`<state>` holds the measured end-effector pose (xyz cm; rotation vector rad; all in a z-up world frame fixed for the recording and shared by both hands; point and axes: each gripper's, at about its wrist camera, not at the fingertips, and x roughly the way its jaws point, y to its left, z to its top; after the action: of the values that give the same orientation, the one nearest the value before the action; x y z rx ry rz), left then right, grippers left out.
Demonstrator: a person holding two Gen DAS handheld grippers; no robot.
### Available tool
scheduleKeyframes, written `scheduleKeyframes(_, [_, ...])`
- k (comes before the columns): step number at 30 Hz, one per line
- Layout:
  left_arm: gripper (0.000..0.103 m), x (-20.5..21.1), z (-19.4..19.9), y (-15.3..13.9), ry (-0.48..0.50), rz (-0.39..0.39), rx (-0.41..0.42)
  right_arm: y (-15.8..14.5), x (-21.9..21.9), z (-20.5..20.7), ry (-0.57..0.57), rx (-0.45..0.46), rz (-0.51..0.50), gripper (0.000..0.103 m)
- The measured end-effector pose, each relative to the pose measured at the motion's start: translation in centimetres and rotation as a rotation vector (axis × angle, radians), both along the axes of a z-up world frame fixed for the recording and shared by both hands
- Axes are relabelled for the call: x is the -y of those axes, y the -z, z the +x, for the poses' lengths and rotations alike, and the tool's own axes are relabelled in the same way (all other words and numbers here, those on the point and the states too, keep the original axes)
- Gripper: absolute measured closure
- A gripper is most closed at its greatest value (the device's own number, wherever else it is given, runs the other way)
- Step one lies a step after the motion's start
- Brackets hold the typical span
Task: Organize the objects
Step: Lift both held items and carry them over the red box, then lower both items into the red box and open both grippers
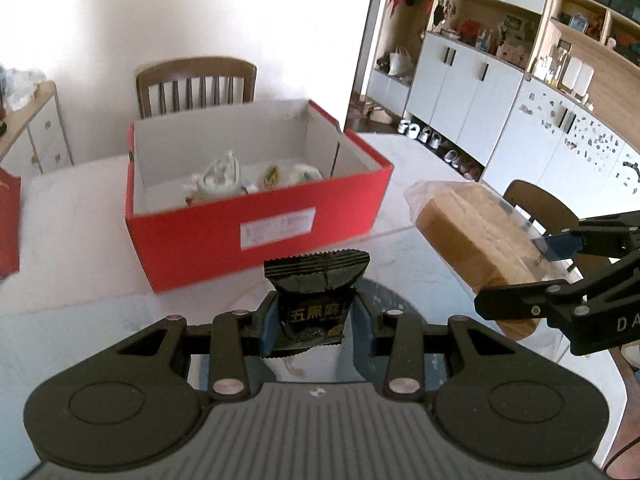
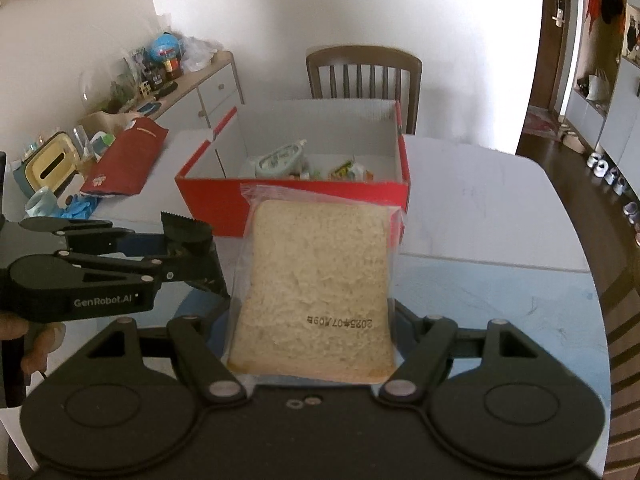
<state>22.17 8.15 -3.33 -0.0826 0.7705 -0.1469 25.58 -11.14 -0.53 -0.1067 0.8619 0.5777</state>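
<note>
- My left hand-held gripper, bottom centre of the left wrist view, is narrow and clamped on a black snack packet; blue pads press both sides, and the serrated top edge sticks up above the fingers.
- Same packet seen from the right wrist view at middle left, only its serrated edge showing past the black fingers.
- My right hand-held gripper, bottom centre of the right wrist view, is set wide and holds a bagged bread slice; slice stands upright, clear bag around it, printed date near the lower edge.
- In the left wrist view the bread sits at right, tilted, gripped by the right gripper's fingers.
- Both items are off the counter, which is pale and marbled.
- Red box is open, centre of both views, behind the held items, white label on its near side.
- Inside the box are small white packaged items, contents blurry.
- Wooden chair stands behind the box against the white wall.
- Red lid lies at left of the right wrist view, beside the box.
- Sideboard with clutter is at upper left; white cabinets are at upper right of the left wrist view.
- Part of my hand shows at lower left.
</note>
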Motion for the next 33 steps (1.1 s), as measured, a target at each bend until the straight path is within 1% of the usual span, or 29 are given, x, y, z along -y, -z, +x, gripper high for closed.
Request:
scheduleKeyframes(7, [0.065,-0.9,2.5,-1.9,0.012,0.028,0.031,-1.2,-1.9,2.4,-0.010,0.035,-0.013,0.028])
scheduleKeyframes(11, [0.065,-1.3,4.4,-2.8,0.028,0.065,0.042,-1.9,-3.3,4.0,-0.015,0.069,-0.025,0.028])
scheduleKeyframes(16, [0.065,-2.1,7.0,-3.3,0.025,0.076,0.036,-2.4,-4.9,6.3,-0.022,0.098,-0.031,0.028])
scheduleKeyframes(20, [0.065,-2.7,9.0,-3.4,0.027,0.103,0.030,-2.3,-6.1,8.0,-0.027,0.091,-0.021,0.028])
scheduleKeyframes(24, [0.065,-3.5,11.1,-3.1,0.021,0.122,0.014,-1.9,-7.6,9.8,-0.034,0.096,-0.037,0.028])
scheduleKeyframes(29, [0.065,-4.9,13.9,-2.6,0.000,0.109,-0.013,-1.4,-8.9,12.5,-0.025,0.108,-0.063,0.028])
scheduleKeyframes(33, [0.065,-5.5,16.1,-1.6,-0.008,0.119,-0.039,-0.3,-9.6,14.5,-0.011,0.102,-0.078,0.028])
